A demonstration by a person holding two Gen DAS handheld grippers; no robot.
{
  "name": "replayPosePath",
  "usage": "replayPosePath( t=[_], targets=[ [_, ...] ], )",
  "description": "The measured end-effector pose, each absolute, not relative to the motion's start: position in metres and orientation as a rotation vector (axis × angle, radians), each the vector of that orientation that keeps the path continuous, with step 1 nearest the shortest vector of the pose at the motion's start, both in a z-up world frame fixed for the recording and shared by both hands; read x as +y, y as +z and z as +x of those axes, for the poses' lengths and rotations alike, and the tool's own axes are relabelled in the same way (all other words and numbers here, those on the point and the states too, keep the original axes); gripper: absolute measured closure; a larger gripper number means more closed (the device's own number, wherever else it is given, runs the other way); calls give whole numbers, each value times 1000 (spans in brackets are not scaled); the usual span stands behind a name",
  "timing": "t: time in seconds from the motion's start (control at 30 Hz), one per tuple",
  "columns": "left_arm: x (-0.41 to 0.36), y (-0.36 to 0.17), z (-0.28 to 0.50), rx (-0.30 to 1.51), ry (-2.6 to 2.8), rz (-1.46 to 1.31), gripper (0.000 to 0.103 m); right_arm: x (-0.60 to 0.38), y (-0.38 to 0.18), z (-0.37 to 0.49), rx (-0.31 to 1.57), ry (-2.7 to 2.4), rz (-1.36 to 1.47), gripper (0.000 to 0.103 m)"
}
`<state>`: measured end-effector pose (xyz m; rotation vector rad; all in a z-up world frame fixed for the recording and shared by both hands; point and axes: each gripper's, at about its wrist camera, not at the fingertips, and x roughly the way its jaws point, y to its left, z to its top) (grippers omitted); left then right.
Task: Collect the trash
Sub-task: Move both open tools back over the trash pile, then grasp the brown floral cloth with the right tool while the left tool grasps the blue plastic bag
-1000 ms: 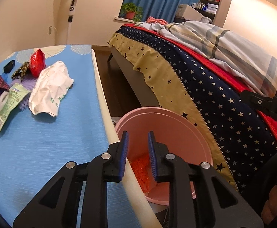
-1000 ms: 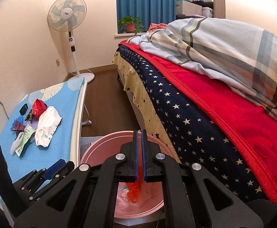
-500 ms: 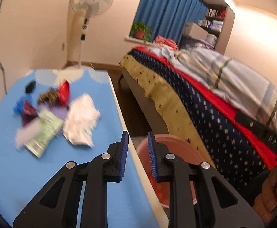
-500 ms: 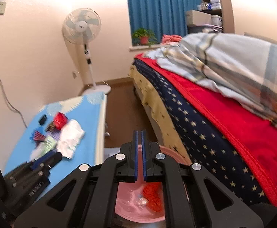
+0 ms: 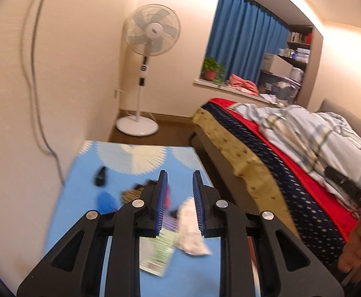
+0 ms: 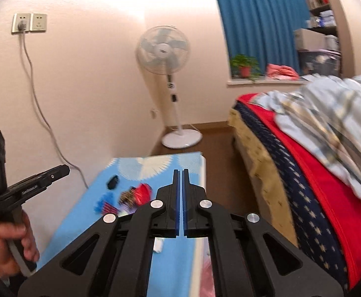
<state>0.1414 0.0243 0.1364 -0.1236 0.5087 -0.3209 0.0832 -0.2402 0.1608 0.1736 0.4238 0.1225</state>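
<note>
Trash lies on the blue-covered table (image 5: 86, 173): a white crumpled tissue (image 5: 189, 232), a green-white packet (image 5: 156, 252), a blue wrapper (image 5: 105, 203), a brown patterned wrapper (image 5: 129, 194) and a small black object (image 5: 100, 176). My left gripper (image 5: 179, 190) is open and empty above the pile. My right gripper (image 6: 180, 188) is shut and empty, raised beside the table; a red wrapper (image 6: 142, 193) shows left of it. A sliver of the pink bin (image 6: 206, 277) shows low in the right wrist view.
A bed (image 5: 279, 163) with starred and red blankets runs along the right. A white standing fan (image 5: 145, 57) stands in the corner. A cable (image 6: 41, 113) hangs from a wall socket. Brown floor lies between table and bed.
Both grippers rose and tilted up away from the pink bin toward the table. The left gripper swung left over the trash pile. The right stayed shut, the left stayed open.
</note>
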Motion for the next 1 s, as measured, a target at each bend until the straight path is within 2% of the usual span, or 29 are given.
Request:
replayPosePath(
  t=[0.27, 0.7, 0.8, 0.9, 0.93, 1.0],
  targets=[
    [69, 102, 197, 553, -278, -118, 82, -190, 143, 163, 462, 265, 126, 101],
    [113, 6, 244, 733, -227, -222, 82, -68, 36, 264, 624, 455, -31, 99],
    [118, -7, 250, 759, -214, -235, 82, -52, 19, 279, 650, 464, -74, 90],
    [119, -15, 256, 771, -205, -225, 82, -38, 2, 290, 666, 467, -140, 67],
    [119, -18, 258, 775, -203, -229, 82, -33, -5, 295, 681, 462, -161, 63],
    [120, -24, 264, 786, -201, -239, 82, -28, -17, 302, 714, 447, -190, 62]
  ],
)
